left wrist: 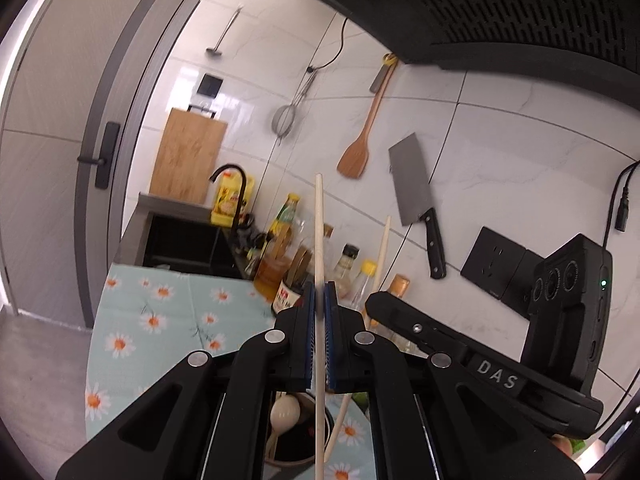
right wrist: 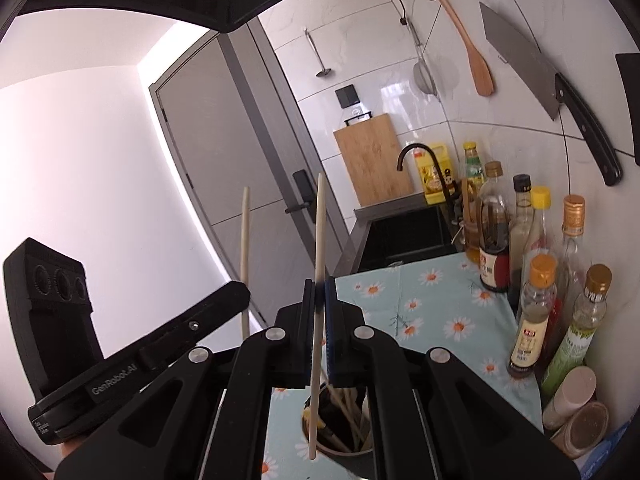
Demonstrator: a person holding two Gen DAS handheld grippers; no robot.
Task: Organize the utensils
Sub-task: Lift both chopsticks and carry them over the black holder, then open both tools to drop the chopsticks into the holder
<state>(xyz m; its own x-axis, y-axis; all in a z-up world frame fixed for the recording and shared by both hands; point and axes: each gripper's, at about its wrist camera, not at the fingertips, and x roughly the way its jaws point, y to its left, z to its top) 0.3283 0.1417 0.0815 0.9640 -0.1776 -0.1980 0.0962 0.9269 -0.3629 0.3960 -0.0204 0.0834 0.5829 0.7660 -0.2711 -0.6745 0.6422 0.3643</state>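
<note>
My left gripper (left wrist: 319, 292) is shut on a pale wooden chopstick (left wrist: 318, 220) that stands nearly upright through its blue pads. Below it sits a round utensil holder (left wrist: 298, 460) with a white spoon (left wrist: 285, 410) and more sticks inside. My right gripper (right wrist: 319, 288) is likewise shut on an upright chopstick (right wrist: 319, 220), above the same holder (right wrist: 340, 453). Each gripper shows in the other's view: the right gripper (left wrist: 374, 300) with its chopstick (left wrist: 384, 248), the left gripper (right wrist: 240, 292) with its chopstick (right wrist: 245, 232). Both are raised above the floral cloth.
Several sauce and oil bottles (right wrist: 536, 312) line the tiled wall on the floral tablecloth (right wrist: 432, 304). Beyond lie a black sink (right wrist: 404, 236), a faucet (right wrist: 416, 152) and a cutting board (right wrist: 372, 160). A cleaver (left wrist: 416, 188), a wooden spatula (left wrist: 356, 156) and a strainer (left wrist: 284, 120) hang on the wall under the range hood (left wrist: 500, 12).
</note>
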